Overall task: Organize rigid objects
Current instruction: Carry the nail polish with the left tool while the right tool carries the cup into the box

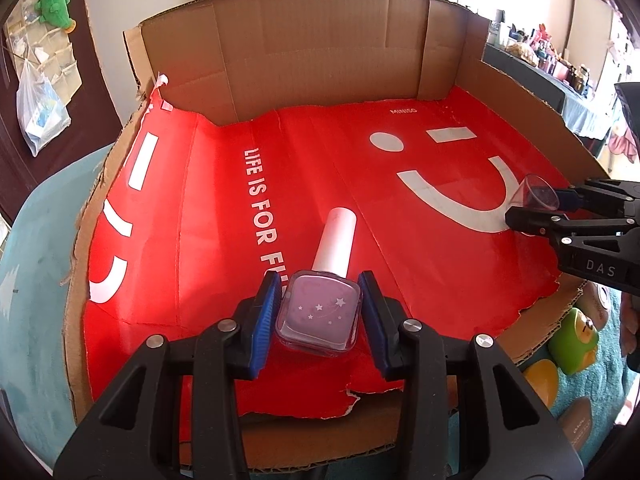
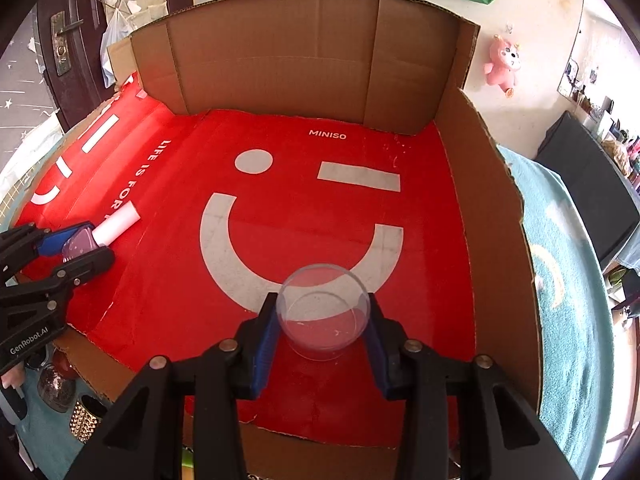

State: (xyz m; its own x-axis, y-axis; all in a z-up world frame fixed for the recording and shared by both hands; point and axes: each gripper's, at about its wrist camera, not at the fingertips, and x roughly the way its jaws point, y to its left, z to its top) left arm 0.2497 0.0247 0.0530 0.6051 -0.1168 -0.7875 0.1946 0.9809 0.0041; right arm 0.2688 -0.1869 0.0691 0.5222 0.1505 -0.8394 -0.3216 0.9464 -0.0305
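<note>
Nail polish bottle (image 1: 319,316), square clear glass with pale lilac fill and tiny white stars, smooth white cylindrical cap, sits clamped between the ribbed blue pads (image 1: 264,320) of the left gripper (image 1: 319,322). Bottle lies tilted, cap pointing toward the tray's back wall, over the near-left part of the red liner (image 1: 224,208), just right of the white "LIFE IS FOR FU..." lettering. Whether the bottle touches the liner: cannot tell.

Right gripper (image 2: 322,322) is closed on a small clear plastic cup (image 2: 323,312), round, thin-walled, see-through, mouth facing away from the camera. Cup is over the lower curve of the white smile printed on the liner, near-right of centre. In the left wrist view the same cup (image 1: 536,194) shows as a tapered cone shape held in the black fingers at the right edge.

Cardboard tray (image 2: 280,60) is corrugated, brown, with torn ragged edges and an upright back wall; liner is glossy red paper, creased, ripped along the near edge. Tray sits on a teal fuzzy cloth (image 2: 560,280). Left of the tray's near corner: a studded gold cylinder (image 2: 86,420).
</note>
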